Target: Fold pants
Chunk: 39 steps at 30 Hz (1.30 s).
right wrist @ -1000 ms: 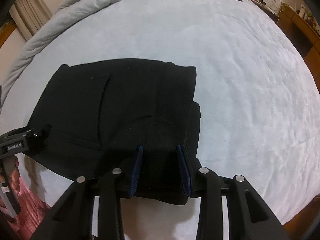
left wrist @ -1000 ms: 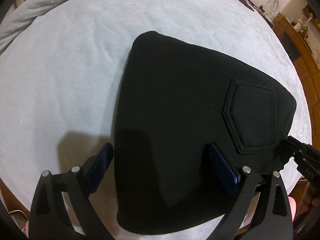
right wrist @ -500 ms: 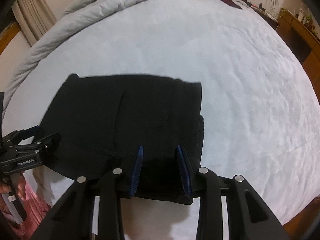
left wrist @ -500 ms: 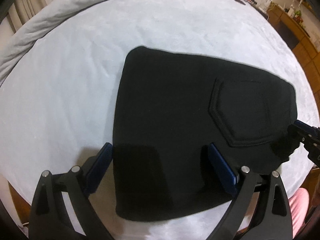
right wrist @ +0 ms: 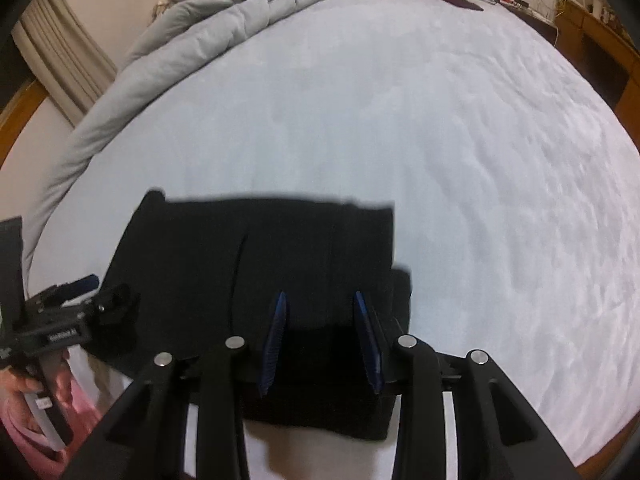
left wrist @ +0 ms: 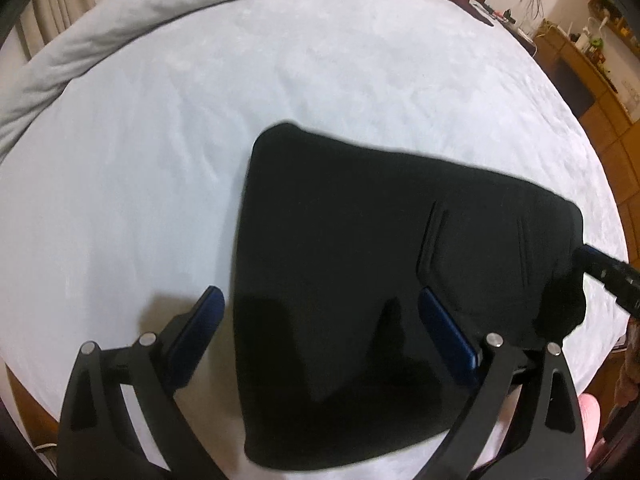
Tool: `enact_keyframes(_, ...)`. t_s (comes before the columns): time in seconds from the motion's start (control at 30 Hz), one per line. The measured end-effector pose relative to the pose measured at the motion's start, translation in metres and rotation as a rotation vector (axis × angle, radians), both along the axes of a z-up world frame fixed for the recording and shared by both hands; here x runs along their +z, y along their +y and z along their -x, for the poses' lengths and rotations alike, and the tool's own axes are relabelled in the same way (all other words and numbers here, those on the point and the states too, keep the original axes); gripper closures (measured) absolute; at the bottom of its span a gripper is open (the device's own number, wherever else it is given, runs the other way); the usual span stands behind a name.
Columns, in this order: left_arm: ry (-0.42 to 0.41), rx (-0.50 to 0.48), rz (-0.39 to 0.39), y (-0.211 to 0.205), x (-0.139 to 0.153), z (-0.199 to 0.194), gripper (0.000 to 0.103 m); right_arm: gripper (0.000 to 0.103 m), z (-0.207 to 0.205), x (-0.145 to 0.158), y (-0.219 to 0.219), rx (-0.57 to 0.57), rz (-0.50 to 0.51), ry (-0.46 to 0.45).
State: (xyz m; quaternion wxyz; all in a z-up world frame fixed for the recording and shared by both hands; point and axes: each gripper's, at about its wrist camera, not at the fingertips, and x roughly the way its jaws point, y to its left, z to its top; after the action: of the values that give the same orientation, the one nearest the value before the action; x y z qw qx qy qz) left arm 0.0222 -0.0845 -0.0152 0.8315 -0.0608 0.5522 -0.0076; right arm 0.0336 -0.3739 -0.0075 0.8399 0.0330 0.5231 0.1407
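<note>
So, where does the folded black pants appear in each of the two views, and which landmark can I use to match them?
Left wrist view: the pants fill the lower centre and right, with the open left gripper above their near left part.
Right wrist view: the pants lie lower left of centre, behind the open right gripper.
Shared landmark: the grey duvet, bunched along the bed's far left edge.

Your left tool (left wrist: 320, 312) camera looks down close over the folded pants (left wrist: 384, 280); your right tool (right wrist: 320, 312) camera views the same pants (right wrist: 260, 272), both facing the duvet (right wrist: 224, 12).
</note>
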Motion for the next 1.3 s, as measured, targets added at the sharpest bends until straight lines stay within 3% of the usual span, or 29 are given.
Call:
enact_keyframes(0.1, -0.003, -0.012, -0.033, -0.005, -0.001, -0.02, 0.006, 0.067, -0.021, 0.004, -0.001, 0.008, 0.001, -0.012)
enact_keyframes(0.3, 0.062, -0.01, -0.056, -0.005, -0.022, -0.052, 0.006, 0.067, -0.057, -0.024, -0.005, -0.012, 0.002, 0.077)
enact_keyframes(0.43, 0.117, 0.0, -0.02, 0.001, -0.033, -0.059, 0.005, 0.054, -0.069, -0.053, -0.011, -0.031, -0.016, 0.159)
enact_keyframes(0.57, 0.135, 0.02, 0.036, 0.008, -0.032, -0.052, 0.005, 0.055, -0.06, -0.05, -0.02, -0.045, -0.063, 0.129)
enact_keyframes(0.8, 0.07, 0.001, -0.053, 0.009, -0.022, -0.011, 0.006, 0.059, -0.005, -0.009, -0.024, -0.025, -0.018, -0.011)
enact_keyframes(0.93, 0.063, -0.008, -0.054, 0.01, -0.018, 0.011, 0.006, 0.06, 0.018, 0.002, -0.016, 0.026, -0.065, -0.035)
enact_keyframes(1.1, 0.081, 0.004, -0.026, 0.016, -0.031, 0.021, 0.005, 0.064, 0.022, -0.02, -0.005, 0.051, 0.021, 0.04)
enact_keyframes(1.17, 0.094, 0.038, 0.027, 0.024, -0.038, 0.025, 0.005, 0.064, 0.019, -0.041, -0.01, 0.032, 0.013, 0.107)
enact_keyframes(1.2, 0.1, 0.052, 0.056, 0.027, -0.042, 0.026, 0.005, 0.059, 0.018, -0.045, -0.012, 0.024, 0.017, 0.112)
enact_keyframes(1.3, 0.091, 0.061, 0.091, 0.032, -0.043, 0.033, 0.005, 0.058, 0.021, -0.048, -0.016, 0.015, -0.006, 0.117)
